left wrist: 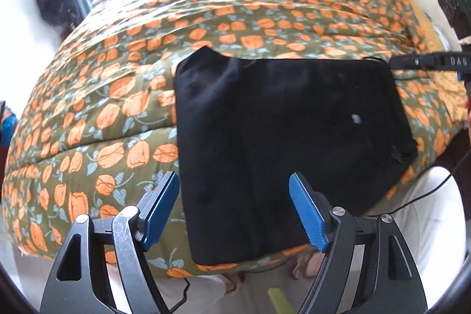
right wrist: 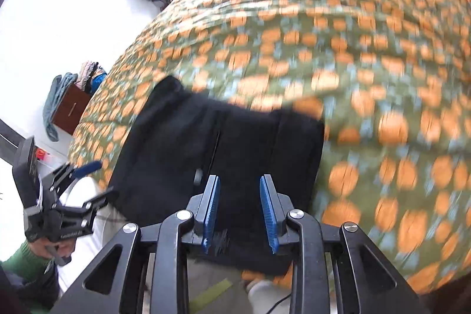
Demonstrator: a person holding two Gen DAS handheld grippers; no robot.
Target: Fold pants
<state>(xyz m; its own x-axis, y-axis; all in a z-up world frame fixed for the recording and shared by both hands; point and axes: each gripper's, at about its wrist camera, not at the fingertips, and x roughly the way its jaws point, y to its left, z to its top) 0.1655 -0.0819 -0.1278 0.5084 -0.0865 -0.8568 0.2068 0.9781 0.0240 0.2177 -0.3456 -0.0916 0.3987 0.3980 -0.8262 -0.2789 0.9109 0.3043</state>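
Blue-padded left hand-held gripper (left wrist: 234, 211) wide open, empty

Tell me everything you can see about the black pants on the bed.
The black pants look like soft, matte cloth, folded into a flat, roughly rectangular packet. They lie on the orange-flowered green quilt near the bed's front edge, with the near end reaching that edge. A small pale speck shows on top, and a rough dark bit sits at one right corner. In the right wrist view, lengthwise creases run along them. Neither claw grips them; only the quilt visibly touches them.
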